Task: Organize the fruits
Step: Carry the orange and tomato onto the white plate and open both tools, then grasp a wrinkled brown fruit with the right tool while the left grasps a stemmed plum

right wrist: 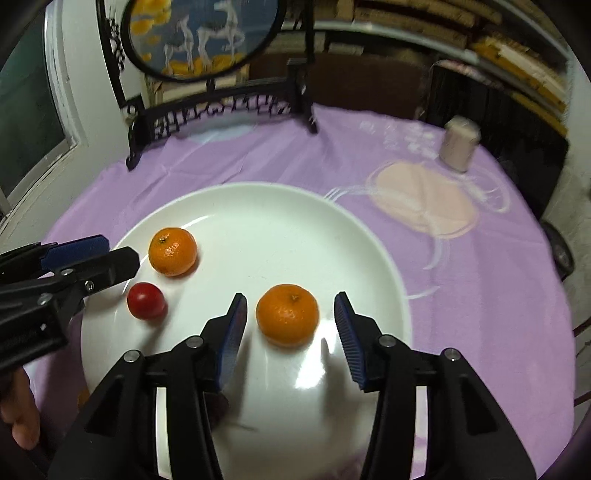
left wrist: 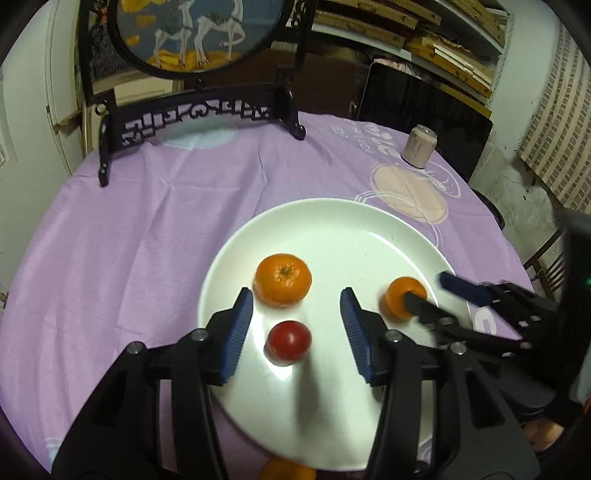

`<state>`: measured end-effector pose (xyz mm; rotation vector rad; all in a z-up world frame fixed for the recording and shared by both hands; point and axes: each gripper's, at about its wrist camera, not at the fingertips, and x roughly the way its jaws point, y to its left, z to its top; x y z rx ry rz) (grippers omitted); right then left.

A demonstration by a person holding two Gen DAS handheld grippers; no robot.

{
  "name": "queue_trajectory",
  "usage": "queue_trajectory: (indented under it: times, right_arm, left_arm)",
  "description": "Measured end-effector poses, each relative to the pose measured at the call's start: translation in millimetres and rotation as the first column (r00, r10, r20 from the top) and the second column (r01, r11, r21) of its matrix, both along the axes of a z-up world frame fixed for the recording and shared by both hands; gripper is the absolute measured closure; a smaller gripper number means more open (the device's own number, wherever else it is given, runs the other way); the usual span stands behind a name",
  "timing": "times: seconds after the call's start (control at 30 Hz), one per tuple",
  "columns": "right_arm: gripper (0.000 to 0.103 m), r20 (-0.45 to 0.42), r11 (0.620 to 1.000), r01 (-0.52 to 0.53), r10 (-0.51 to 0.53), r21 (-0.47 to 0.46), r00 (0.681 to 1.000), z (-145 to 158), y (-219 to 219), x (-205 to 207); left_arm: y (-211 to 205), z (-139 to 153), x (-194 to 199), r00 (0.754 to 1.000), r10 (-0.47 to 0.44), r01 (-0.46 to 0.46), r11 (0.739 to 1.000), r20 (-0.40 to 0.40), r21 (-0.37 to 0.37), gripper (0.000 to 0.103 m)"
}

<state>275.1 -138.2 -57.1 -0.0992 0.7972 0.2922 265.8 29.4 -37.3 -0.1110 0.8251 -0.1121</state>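
A white plate [left wrist: 369, 229] sits on the lilac cloth [left wrist: 129, 240] covering the bench, and three fruits lie on it. In the left wrist view, a small red tomato [left wrist: 288, 340] rests low at the centre of the frame, between the two blue pads of the left gripper [left wrist: 295, 332], whose jaws are spread wide and touch nothing. Just above the tomato lies an orange [left wrist: 282, 279], stem end up, close to but apart from it. To the right of centre a second orange [left wrist: 400, 297] lies near the plate's right rim, partly covered by one black finger of the right gripper [left wrist: 434, 291], which comes in from the right edge of the frame. A sliver of another orange fruit [left wrist: 286, 470] shows at the bottom edge, off the plate.

In the right wrist view, the second orange [right wrist: 287, 314] lies at lower centre, between the pads of the right gripper [right wrist: 290, 328]; its jaws are released, with a gap on each side of the fruit. The first orange [right wrist: 172, 251] and the tomato [right wrist: 146, 300] lie at left centre on the plate [right wrist: 280, 206], just beside the tip of the left gripper [right wrist: 99, 251], which reaches in from the left edge.

Further back, a pale can [left wrist: 420, 146] stands upright at the upper right on the cloth, and a dark carved stand holding a round painted screen [left wrist: 195, 33] fills the upper left.
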Motion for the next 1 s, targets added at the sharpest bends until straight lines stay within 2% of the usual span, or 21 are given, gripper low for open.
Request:
queue_trajectory:
  times: [0.07, 0.13, 0.2, 0.23, 0.37, 0.53, 0.67, 0.83, 1.0]
  right_arm:
    - [0.054, 0.054, 1.000, 0.023, -0.022, -0.009, 0.998, 9.5, -8.8, -23.4]
    - [0.054, 0.095, 0.999, 0.039, -0.042, 0.036, 0.995, 19.8, -22.4, -56.3]
    - [0.046, 0.117, 0.996, 0.028, -0.038, 0.086, 0.992, 24.4, -35.4, -90.7]
    - [0.046, 0.128, 0.995, 0.026, -0.038, 0.097, 0.991, 24.0, -43.0, -115.3]
    - [0.046, 0.082, 0.998, 0.020, -0.025, 0.054, 0.996, 8.6, -61.5, -175.8]
    - [0.046, -0.004, 0.998, 0.027, -0.027, 0.052, 1.000, -7.4, -71.5, -205.9]
    - [0.046, -0.004, 0.998, 0.001, -0.001, 0.057, 1.000, -8.3, -66.8, -216.1]
    - [0.046, -0.030, 0.997, -0.012, 0.014, 0.078, 0.999, -13.5, -65.6, -221.2]
    - [0.046, -0.057, 0.997, -0.068, 0.069, 0.025, 0.996, -20.2, -59.2, -234.7]
  left_arm:
    - [2.3, 0.4, -10.3, 1.000, -0.002, 0.002, 1.000, 0.001, -0.004, 0.052]
    - [7.6, 2.1, -28.6, 1.000, 0.001, -0.001, 1.000, 0.008, -0.028, 0.052]
    - [13.4, 2.3, -59.0, 0.999, 0.021, -0.020, 1.000, 0.033, -0.024, 0.047]
    - [16.0, -0.1, -76.7, 0.999, 0.033, -0.032, 0.999, 0.040, -0.016, 0.046]
    - [13.4, -16.3, -139.7, 0.999, -0.009, 0.009, 1.000, 0.040, 0.002, 0.046]
    - [-3.8, -34.9, -187.8, 0.995, -0.098, 0.098, 0.995, -0.014, 0.011, 0.041]
    - [-17.8, -41.3, -206.7, 0.987, -0.152, 0.154, 0.988, -0.041, 0.029, 0.037]
    - [-17.6, -40.5, -216.2, 0.990, -0.135, 0.136, 0.991, -0.049, 0.019, 0.037]
    - [-13.0, -38.6, -222.3, 0.991, -0.122, 0.124, 0.992, -0.049, 0.024, 0.036]
